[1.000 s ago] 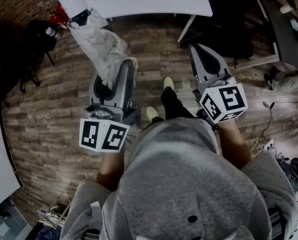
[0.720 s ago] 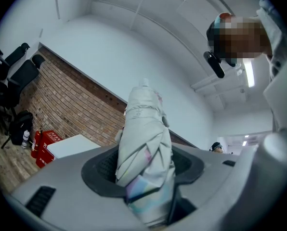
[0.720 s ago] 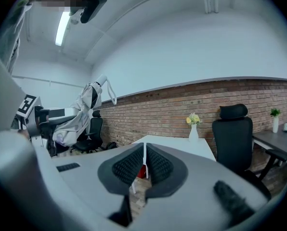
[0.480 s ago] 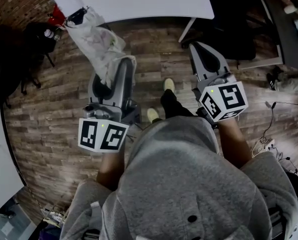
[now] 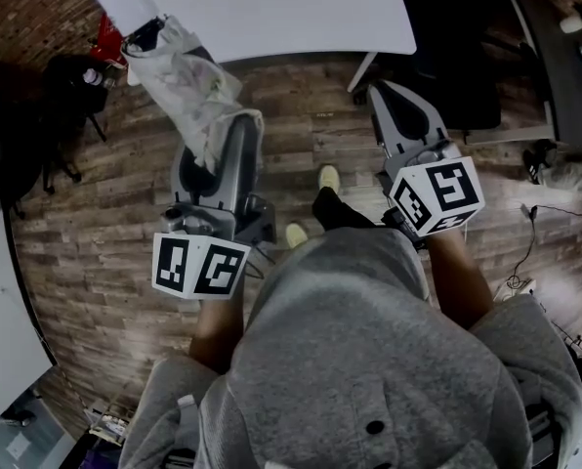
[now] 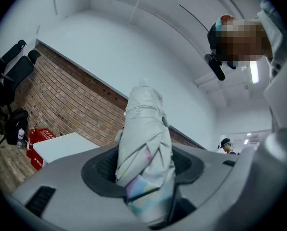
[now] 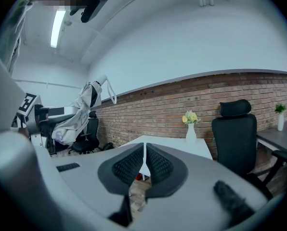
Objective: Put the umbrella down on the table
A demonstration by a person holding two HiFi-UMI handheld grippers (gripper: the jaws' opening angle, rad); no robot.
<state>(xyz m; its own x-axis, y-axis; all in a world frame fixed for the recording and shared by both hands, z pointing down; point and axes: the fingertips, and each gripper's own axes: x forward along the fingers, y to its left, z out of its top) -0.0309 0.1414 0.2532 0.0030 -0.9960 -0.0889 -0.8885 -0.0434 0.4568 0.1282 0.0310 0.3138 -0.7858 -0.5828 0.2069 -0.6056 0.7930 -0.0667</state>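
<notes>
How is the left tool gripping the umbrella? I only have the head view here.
Observer: In the left gripper view, the left tool is closed on the umbrella, with fabric filling the space between its jaws.
Operator: And the right tool?
Observer: Its own view shows the right tool shut and empty.
Operator: Anything on the table?
Observer: A vase of yellow flowers stands on the white table.
</notes>
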